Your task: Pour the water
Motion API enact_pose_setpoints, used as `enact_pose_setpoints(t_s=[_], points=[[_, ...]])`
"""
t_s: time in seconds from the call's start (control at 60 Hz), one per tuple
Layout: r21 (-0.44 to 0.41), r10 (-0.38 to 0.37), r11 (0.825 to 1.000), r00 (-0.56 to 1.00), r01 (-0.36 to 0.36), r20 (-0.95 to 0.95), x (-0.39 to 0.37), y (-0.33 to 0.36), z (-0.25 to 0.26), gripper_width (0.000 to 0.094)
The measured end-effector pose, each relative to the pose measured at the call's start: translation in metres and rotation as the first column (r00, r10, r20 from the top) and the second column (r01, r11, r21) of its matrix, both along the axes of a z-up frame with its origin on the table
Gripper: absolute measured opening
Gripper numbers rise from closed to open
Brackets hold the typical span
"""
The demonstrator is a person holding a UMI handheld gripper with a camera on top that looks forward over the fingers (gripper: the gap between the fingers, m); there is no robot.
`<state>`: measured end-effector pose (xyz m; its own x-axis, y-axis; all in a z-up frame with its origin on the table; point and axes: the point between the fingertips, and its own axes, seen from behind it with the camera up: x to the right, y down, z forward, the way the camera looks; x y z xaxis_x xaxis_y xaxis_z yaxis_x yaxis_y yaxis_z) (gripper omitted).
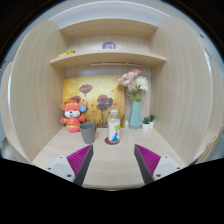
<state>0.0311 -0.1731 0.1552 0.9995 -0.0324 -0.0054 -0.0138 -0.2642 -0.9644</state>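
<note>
A small clear water bottle (113,127) with a blue label stands upright on a red coaster (112,141) in the middle of the wooden desk (112,160). Just left of it stands a grey cup (89,132). My gripper (113,160) hovers over the desk's near part, open, with its two magenta pads (80,158) wide apart and nothing between them. Bottle and cup are beyond the fingertips, the bottle roughly in line with the gap.
A stuffed toy in red (71,115) sits at the back left. A pale blue vase with pink flowers (134,100) and a small potted plant (149,122) stand at the back right. A flower painting (95,97) leans on the back wall under a shelf (105,56). Wooden side walls enclose the desk.
</note>
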Motion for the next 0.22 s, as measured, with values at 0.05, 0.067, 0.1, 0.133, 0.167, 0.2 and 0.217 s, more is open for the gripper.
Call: enact_pose_setpoints(t_s=[0.05,0.067,0.1,0.133,0.167,0.2,0.217], points=[[0.010,0.004,1.000,1.000,-0.004,-0.002,-0.001,-0.004,0.004,0.0848],[0.013,0.004,1.000,1.000,-0.004,-0.002,-0.001,-0.005,0.006,0.0848],[0.014,0.007,1.000,1.000,-0.007,-0.007,-0.003,-0.008,0.008,0.0849],[0.014,0.010,1.000,1.000,-0.009,-0.013,-0.005,-0.011,0.010,0.0848],[0.020,0.014,1.000,1.000,-0.013,-0.015,-0.006,-0.014,0.011,0.0847],[0.026,0.016,1.000,1.000,-0.015,-0.017,-0.008,-0.015,0.012,0.0849],[0.027,0.016,1.000,1.000,-0.016,-0.018,-0.008,-0.016,0.012,0.0847]])
